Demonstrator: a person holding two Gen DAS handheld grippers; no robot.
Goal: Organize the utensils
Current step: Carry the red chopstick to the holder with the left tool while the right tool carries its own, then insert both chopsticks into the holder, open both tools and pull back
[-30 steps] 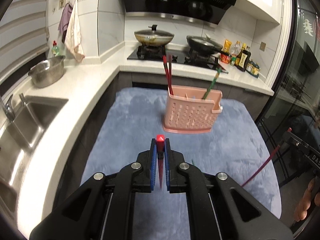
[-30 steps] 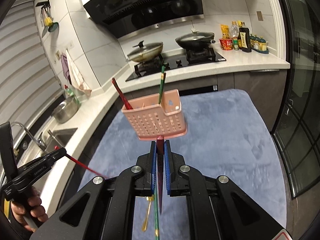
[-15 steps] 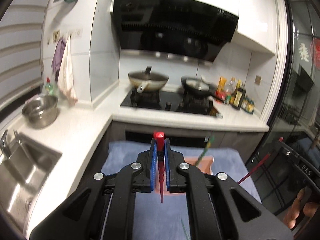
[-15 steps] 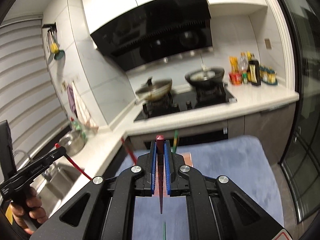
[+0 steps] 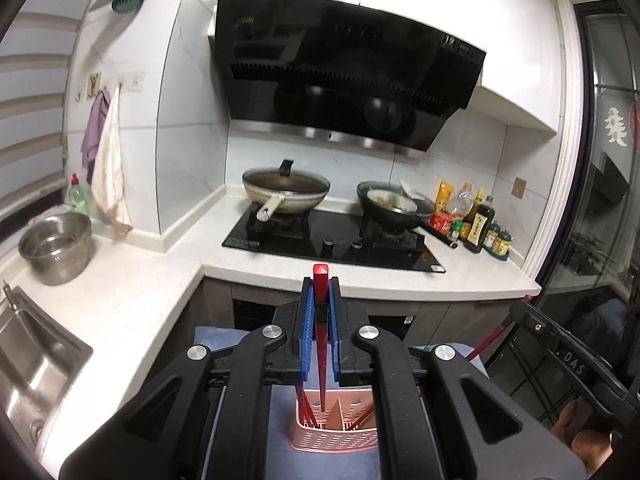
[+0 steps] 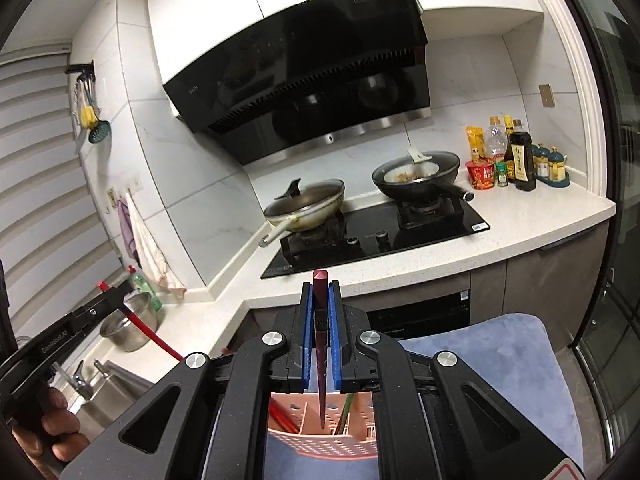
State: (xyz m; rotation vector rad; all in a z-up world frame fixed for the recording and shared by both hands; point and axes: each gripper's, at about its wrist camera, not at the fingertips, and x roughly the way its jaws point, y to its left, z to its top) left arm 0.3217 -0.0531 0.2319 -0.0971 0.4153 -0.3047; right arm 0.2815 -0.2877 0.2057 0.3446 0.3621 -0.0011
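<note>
My left gripper point(image 5: 320, 288) is shut on a bright red chopstick point(image 5: 321, 340) that hangs point down over the pink perforated utensil basket point(image 5: 334, 436). Red chopsticks stand in the basket's left compartment, green ones in its right. In the right wrist view my right gripper point(image 6: 320, 292) is shut on a dark red chopstick point(image 6: 321, 344), its tip over the pink basket point(image 6: 320, 440) where red chopsticks point(image 6: 282, 418) and green chopsticks point(image 6: 345, 410) lean. Each view shows the other gripper at its edge: the right gripper point(image 5: 516, 312) and the left gripper point(image 6: 110, 292), both holding their red sticks.
The basket rests on a blue-grey mat point(image 6: 516, 364). Beyond it runs a white counter point(image 5: 132, 288) with a black hob, a lidded wok point(image 5: 286, 192) and a dark pan point(image 5: 394, 206). A sink point(image 5: 28, 360) and steel pot point(image 5: 56, 246) sit left, bottles point(image 6: 516, 152) right.
Both grippers rose and came forward over the basket, which slid from mid-frame down under the jaws. Each still holds its chopstick.
</note>
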